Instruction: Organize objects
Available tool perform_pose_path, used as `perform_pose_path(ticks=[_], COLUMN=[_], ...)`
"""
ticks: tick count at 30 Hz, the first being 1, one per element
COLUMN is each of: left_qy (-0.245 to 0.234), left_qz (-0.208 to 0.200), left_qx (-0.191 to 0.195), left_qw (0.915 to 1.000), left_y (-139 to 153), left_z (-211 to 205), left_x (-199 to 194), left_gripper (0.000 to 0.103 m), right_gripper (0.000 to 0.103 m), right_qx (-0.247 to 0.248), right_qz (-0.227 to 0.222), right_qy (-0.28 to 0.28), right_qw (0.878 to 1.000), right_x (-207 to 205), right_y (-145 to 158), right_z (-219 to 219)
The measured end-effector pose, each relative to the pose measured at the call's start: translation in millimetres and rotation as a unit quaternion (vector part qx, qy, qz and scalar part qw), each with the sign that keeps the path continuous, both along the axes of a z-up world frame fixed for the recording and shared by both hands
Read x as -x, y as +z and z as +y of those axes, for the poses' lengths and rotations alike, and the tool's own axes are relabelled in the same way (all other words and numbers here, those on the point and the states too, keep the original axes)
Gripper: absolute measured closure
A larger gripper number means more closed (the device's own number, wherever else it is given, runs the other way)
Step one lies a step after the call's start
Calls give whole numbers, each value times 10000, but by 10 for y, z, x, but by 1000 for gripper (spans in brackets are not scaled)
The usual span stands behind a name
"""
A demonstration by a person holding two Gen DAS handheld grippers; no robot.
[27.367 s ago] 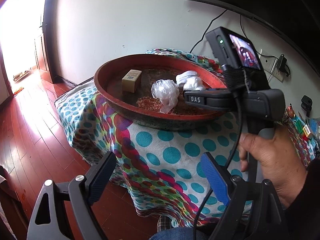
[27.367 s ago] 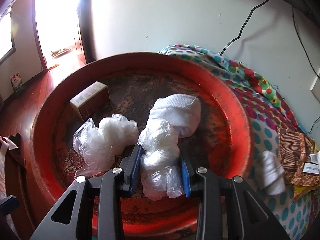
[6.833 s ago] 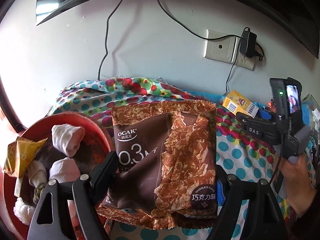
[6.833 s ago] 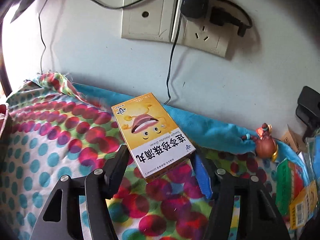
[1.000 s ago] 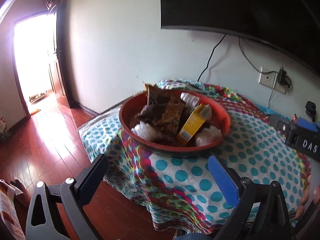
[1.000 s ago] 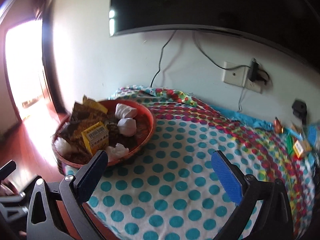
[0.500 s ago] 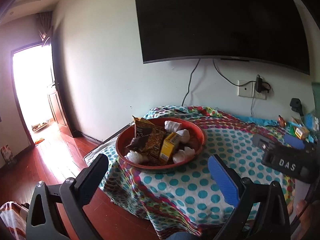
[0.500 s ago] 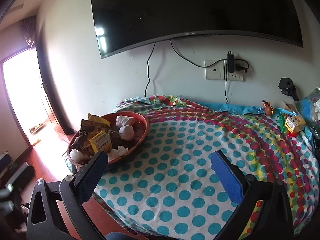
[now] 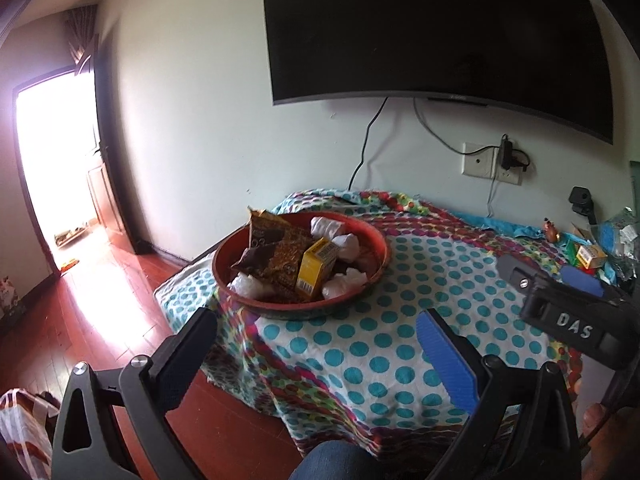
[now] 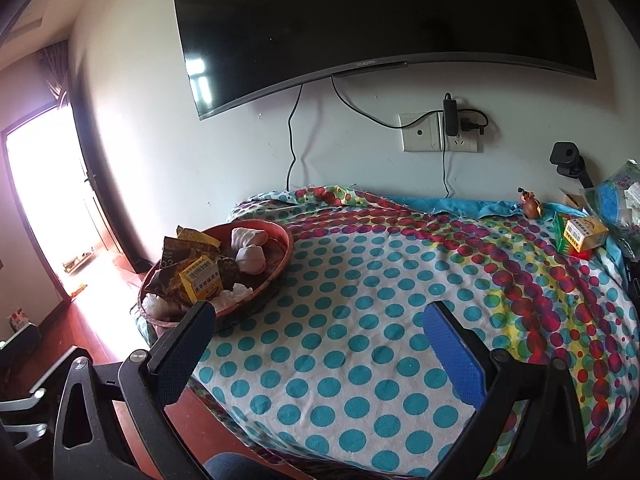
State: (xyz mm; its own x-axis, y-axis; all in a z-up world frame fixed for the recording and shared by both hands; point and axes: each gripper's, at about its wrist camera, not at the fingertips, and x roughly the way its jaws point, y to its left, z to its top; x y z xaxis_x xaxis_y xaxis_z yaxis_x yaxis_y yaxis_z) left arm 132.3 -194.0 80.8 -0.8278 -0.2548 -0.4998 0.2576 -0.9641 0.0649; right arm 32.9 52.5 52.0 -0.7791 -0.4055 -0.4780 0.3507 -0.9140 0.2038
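Note:
A red round tray (image 9: 376, 252) (image 10: 280, 256) stands at the left end of the polka-dot table. It holds brown snack bags (image 9: 280, 252), a yellow box (image 9: 316, 272) (image 10: 202, 278), white socks (image 10: 250, 248) and clear plastic bags (image 9: 344, 282). My left gripper (image 9: 316, 344) is open and empty, well back from the table. My right gripper (image 10: 320, 340) is open and empty above the table's front edge; its body shows in the left wrist view (image 9: 568, 312).
A polka-dot cloth (image 10: 380, 320) covers the table. Small boxes (image 10: 580, 234), a figurine (image 10: 530, 204) and packets lie at the far right. A TV (image 10: 360, 12), a wall socket (image 10: 440, 134) and cables are behind. A bright doorway (image 9: 52, 168) and wood floor are left.
Both grippers have pulled back and up from the tray, staying open and empty. The views now take in the whole table and the TV.

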Motion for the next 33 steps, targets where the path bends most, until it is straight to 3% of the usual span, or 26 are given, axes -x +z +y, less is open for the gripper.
perform_pose_path(ticks=[9,15,33], left_qy=[369,684,576], left_qz=[-160,-110,-76], left_qx=[-355,-151,-221], left_qw=[9986,9975,9981], left_y=[-91,-72,-39], left_z=[-245,-268,-267], left_x=[9,-46,-66], left_gripper=[1,1,1], right_gripper=[0,0,0], right_qx=[-107,-150,-167], right_qz=[-23,31,68], right_qy=[100,121,108], right_qw=[9999,9998,9998], right_x=[-7,-33,-61], right_y=[-41,-36,-30], right_z=[-91,-107,-92])
